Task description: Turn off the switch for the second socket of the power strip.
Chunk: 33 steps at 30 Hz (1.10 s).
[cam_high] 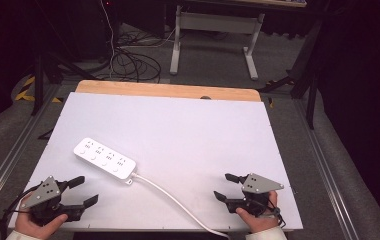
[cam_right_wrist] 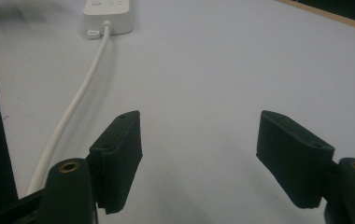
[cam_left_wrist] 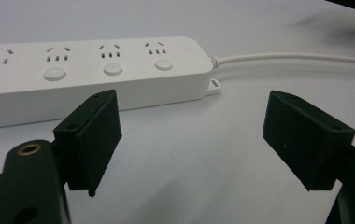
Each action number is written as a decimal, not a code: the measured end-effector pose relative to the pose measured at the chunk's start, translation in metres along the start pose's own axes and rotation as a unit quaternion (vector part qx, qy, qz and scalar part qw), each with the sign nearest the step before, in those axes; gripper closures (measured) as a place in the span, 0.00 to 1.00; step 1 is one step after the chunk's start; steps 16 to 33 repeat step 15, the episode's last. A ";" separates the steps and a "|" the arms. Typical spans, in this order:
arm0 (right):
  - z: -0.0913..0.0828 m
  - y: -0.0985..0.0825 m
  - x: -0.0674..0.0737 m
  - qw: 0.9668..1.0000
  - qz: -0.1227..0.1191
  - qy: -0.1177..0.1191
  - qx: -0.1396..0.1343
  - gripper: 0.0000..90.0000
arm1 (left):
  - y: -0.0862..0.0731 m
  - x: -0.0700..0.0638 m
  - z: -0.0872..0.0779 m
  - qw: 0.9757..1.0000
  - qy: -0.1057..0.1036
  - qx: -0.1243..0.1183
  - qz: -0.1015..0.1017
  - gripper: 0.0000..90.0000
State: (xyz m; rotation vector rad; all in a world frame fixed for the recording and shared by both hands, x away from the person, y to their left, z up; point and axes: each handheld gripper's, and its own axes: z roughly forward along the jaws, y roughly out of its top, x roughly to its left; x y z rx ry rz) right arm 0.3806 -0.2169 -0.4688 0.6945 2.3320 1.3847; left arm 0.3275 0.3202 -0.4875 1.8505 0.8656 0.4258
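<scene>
A white power strip (cam_high: 105, 159) with several sockets and round buttons lies on the white table top (cam_high: 188, 130), left of centre, angled toward the front right. Its white cable (cam_high: 178, 202) runs from its near end to the table's front edge. My left gripper (cam_high: 87, 190) is held open at the front left corner, a short way in front of the strip, nothing between its jaws. In the left gripper view the strip (cam_left_wrist: 87, 74) lies just beyond the open gripper (cam_left_wrist: 189, 135). My right gripper (cam_high: 224, 186) stands open at the front right, empty, with the cable (cam_right_wrist: 73, 112) to its left.
A wooden strip (cam_high: 168, 91) edges the table's far side. Beyond it, on the floor, are a white desk frame (cam_high: 213, 35) and loose black cables (cam_high: 128, 62). Metal rails (cam_high: 323, 165) run along both sides of the table.
</scene>
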 end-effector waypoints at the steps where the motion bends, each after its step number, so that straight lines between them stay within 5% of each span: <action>1: 0.000 0.000 0.000 1.000 0.000 0.000 0.000 0.35 | 0.000 0.000 0.000 1.000 0.000 0.002 0.002 0.22; 6: 0.000 0.001 0.001 1.000 0.000 0.001 -0.001 0.35 | 0.001 0.000 -0.003 1.000 0.006 0.006 0.014 0.22; 33: 0.000 0.000 0.000 1.000 -0.001 0.001 -0.001 0.35 | 0.001 0.002 -0.003 1.000 0.009 0.016 0.014 0.18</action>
